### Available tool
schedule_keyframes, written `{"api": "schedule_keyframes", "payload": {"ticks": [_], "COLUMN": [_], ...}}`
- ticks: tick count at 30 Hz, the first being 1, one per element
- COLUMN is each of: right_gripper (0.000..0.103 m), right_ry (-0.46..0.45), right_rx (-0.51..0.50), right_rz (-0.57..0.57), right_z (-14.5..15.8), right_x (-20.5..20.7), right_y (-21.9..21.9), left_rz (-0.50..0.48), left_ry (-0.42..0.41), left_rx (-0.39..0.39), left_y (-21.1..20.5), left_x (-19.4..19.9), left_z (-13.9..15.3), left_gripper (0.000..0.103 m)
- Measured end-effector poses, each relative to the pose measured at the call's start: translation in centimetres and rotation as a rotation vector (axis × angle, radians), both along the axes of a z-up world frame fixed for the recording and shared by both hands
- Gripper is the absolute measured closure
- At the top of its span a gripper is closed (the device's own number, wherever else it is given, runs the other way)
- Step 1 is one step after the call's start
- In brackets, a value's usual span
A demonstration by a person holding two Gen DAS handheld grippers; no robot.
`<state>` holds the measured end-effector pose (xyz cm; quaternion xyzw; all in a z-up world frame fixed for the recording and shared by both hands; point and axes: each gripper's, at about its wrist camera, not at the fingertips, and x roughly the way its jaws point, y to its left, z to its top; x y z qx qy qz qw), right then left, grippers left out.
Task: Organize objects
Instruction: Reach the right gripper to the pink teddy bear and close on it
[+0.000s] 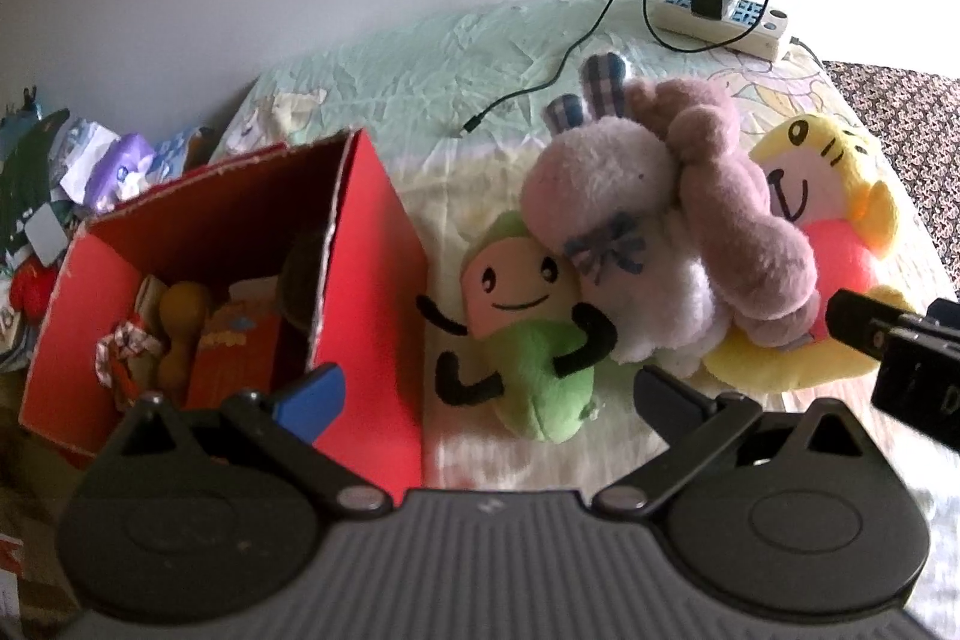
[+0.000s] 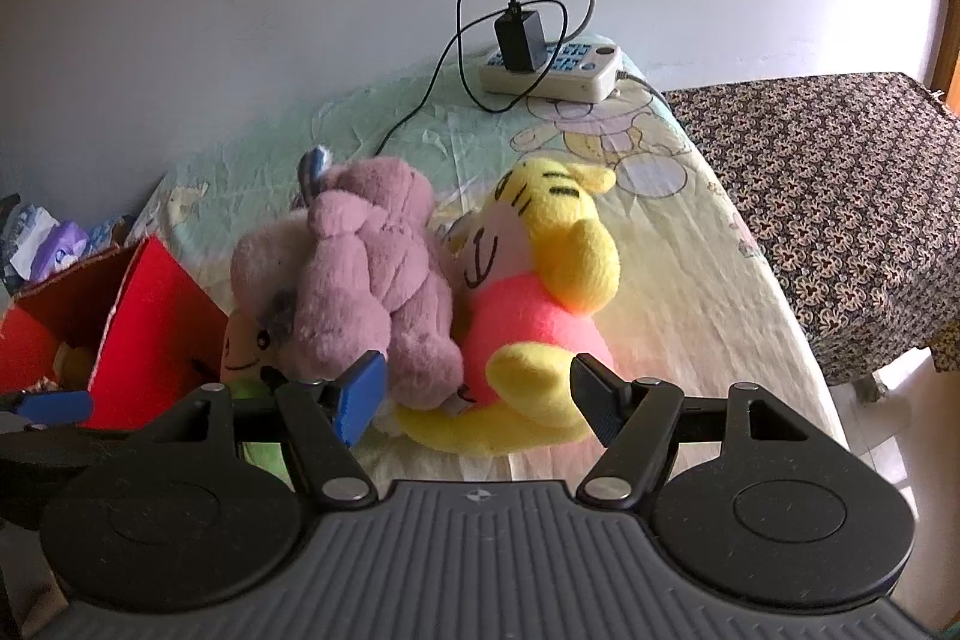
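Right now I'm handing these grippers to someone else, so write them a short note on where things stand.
Left gripper: open, holding nothing, hovering between the red box and the green plush.
Right gripper: open, holding nothing, over the yellow tiger plush.
Things: the box sits at the left of the bed with a few small toys already inside. Green plush, white bunny plush, mauve plush and tiger lie piled on the bed beside it.
Done: some toys boxed.
Left: four plush toys still out; the green one is nearest the box.
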<state>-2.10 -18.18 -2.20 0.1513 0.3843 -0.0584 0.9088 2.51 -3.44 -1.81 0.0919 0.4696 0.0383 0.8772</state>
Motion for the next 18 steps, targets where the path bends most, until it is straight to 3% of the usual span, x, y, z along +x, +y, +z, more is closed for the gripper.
{"api": "schedule_keyframes", "payload": {"ticks": [12,18], "right_gripper": [0.033,0.034], "right_ry": [-0.038,-0.036], "right_rx": [0.029,0.063], "right_rz": [0.011,-0.014], "right_z": [1.9,1.1], "right_x": [1.8,2.6], "right_y": [-1.4,-3.1], "left_rz": [-0.055,-0.077], "left_ry": [-0.023,-0.01], "left_rx": [0.05,0.017], "left_y": [-1.6,-2.5], "left_x": [2.4,3.1], "left_z": [1.9,1.9], "left_gripper": [0.001,0.001]}}
